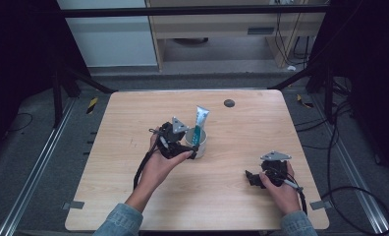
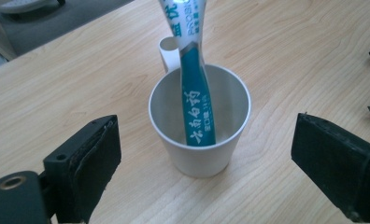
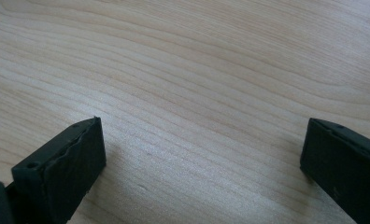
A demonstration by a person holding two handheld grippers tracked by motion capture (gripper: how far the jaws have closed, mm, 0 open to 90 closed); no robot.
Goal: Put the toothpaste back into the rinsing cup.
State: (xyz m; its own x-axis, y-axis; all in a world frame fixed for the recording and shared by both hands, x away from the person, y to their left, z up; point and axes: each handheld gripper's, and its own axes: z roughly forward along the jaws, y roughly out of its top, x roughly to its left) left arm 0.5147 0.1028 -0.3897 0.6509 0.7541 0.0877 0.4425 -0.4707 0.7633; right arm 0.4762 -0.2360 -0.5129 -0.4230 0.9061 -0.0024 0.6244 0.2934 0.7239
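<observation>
On the wooden table (image 1: 133,196) a white cup (image 1: 200,142) stands upright near the middle, slightly toward the far side. A teal-and-white tube (image 1: 200,124) stands inside it, its lower end down in the cup and its upper end leaning out over the far rim. In the left gripper view the cup (image 2: 199,140) has a small handle on its far side, and the tube (image 2: 197,107) rests tilted against the inner wall.

The left gripper (image 1: 188,150), held in the person's left hand (image 1: 158,164), sits just to the left of the cup, touching or nearly touching its near-left side. Its jaws stand wide apart: in its own view the two black pads (image 2: 96,163) flank the cup on either side without pressing on it, with bare wood between each pad and the cup wall.

The right gripper (image 1: 251,178) rests low over the table at the near right, well apart from the cup, in the person's right hand (image 1: 281,189). Its jaws are also spread, with bare wood grain between them.
</observation>
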